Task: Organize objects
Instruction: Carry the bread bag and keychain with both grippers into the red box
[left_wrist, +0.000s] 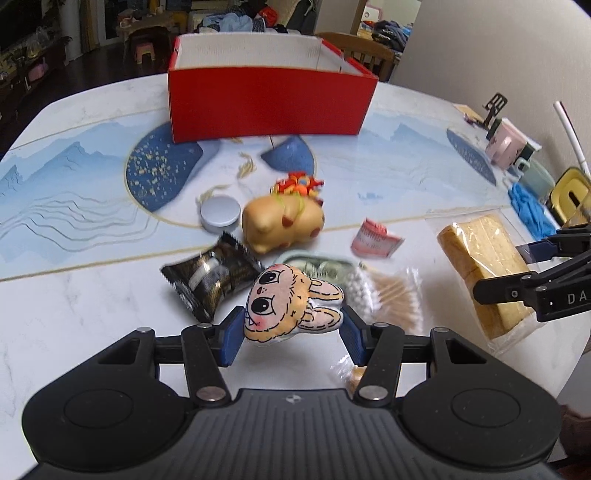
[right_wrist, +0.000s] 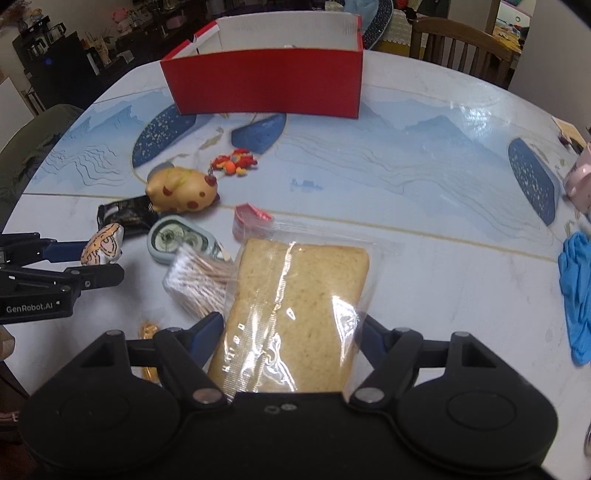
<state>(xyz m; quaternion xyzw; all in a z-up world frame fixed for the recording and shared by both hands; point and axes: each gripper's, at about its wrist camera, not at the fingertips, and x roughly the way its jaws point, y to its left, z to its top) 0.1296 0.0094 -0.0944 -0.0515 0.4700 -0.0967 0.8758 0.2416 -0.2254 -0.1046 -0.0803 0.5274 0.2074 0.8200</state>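
Left claw (left_wrist: 291, 328): clamped on the plush charm (left_wrist: 291, 304); I have it pinched by its sides, face up and clear of the worktop (left_wrist: 74, 314).
Right claw (right_wrist: 291, 343): closed across the width of the bagged bread (right_wrist: 295, 306); the loaf sticks out forward past the fingers, so its far end may sag.
Why both are loaded: I judge I am carrying two things at once to the red box (left_wrist: 269, 105), the only container here.
Red box: stands open-topped at the far side of the worktop, well apart from both claws; its inside I cannot see from this angle.
Left on the worktop: dog toy (left_wrist: 282, 225), round tin (left_wrist: 219, 214), dark snack packet (left_wrist: 210, 280), cotton swabs (right_wrist: 199, 277), tape dispenser (right_wrist: 177, 240), small red packet (left_wrist: 375, 240); they lie clustered between me and the box.
Clearance: the cluster sits right under my path, so I judge both loads need to go over the dog toy and the near wall of the box.
Progress: early, I think; most things are not yet in the box.
Risk: the slick bread wrapper could slip in the grip.
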